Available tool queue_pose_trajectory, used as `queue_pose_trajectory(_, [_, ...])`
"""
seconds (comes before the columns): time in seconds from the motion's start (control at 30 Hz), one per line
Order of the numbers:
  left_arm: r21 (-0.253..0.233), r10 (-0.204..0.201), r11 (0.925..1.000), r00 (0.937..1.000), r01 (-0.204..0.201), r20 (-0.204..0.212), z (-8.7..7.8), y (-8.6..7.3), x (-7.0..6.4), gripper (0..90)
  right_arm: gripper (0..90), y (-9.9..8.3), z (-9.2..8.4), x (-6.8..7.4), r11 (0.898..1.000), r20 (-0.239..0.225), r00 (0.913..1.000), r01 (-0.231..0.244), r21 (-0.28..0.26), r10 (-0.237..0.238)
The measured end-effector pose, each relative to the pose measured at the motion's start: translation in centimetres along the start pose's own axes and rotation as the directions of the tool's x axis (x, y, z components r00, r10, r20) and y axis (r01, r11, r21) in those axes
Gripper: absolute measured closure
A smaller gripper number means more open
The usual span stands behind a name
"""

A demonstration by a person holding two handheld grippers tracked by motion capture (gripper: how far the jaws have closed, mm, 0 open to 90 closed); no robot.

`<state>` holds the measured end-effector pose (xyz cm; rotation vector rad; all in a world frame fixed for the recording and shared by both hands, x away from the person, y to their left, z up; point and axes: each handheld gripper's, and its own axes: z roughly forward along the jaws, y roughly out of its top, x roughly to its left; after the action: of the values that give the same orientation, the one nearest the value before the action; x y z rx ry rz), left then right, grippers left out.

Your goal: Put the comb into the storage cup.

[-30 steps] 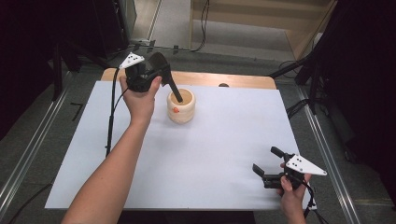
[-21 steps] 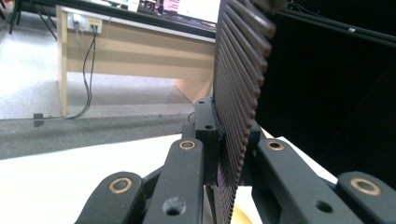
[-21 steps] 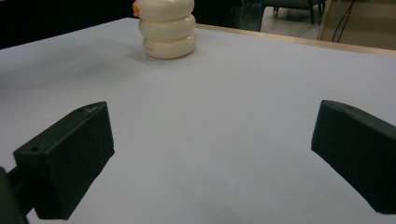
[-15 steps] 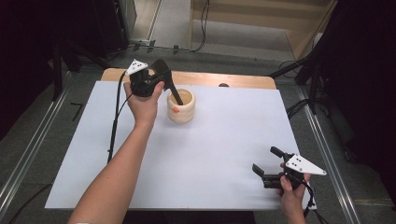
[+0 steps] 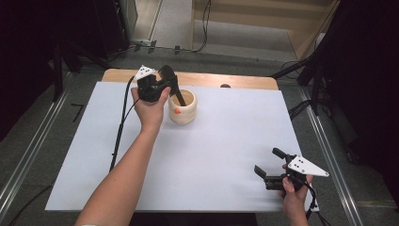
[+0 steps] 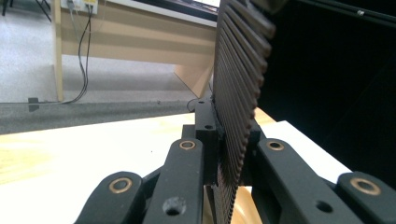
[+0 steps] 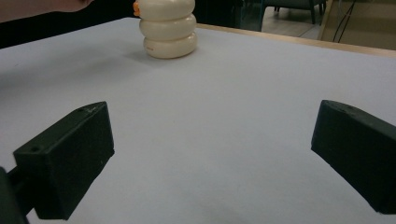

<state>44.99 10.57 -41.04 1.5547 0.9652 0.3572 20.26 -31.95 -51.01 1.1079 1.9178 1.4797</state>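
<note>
A cream ribbed cup (image 5: 182,112) with a small orange mark stands on the white sheet (image 5: 226,141) near the table's far side. My left gripper (image 5: 180,100) is held over it from the left, tilted down, and its shut jaws reach inside the cup's mouth. In the left gripper view the two ribbed pads (image 6: 236,93) press flat together with nothing between them, and a bit of the cup (image 6: 243,210) shows below. My right gripper (image 5: 267,161) rests open near the front right corner, its jaws (image 7: 210,154) aimed at the cup (image 7: 169,28) far off.
The sheet covers a wooden table (image 5: 211,80) whose far edge shows behind the cup. A black cable (image 5: 123,117) trails from the left gripper across the sheet's left part. Metal rails (image 5: 28,155) run along both sides of the table.
My left gripper has sunk toward the cup, and its shut jaws now reach deeper into the cup's mouth. The right gripper has kept still.
</note>
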Motion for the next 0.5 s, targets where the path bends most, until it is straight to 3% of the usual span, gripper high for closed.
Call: queue_pose_trajectory(0.5, [0.024, -0.03, 0.9993, 0.9996, 0.03, 0.001, 0.9, -1.3, 0.0, 84.8, 0.0, 0.0, 0.0, 0.0, 1.0, 0.003, 1.0, -0.001, 0.002, 0.001])
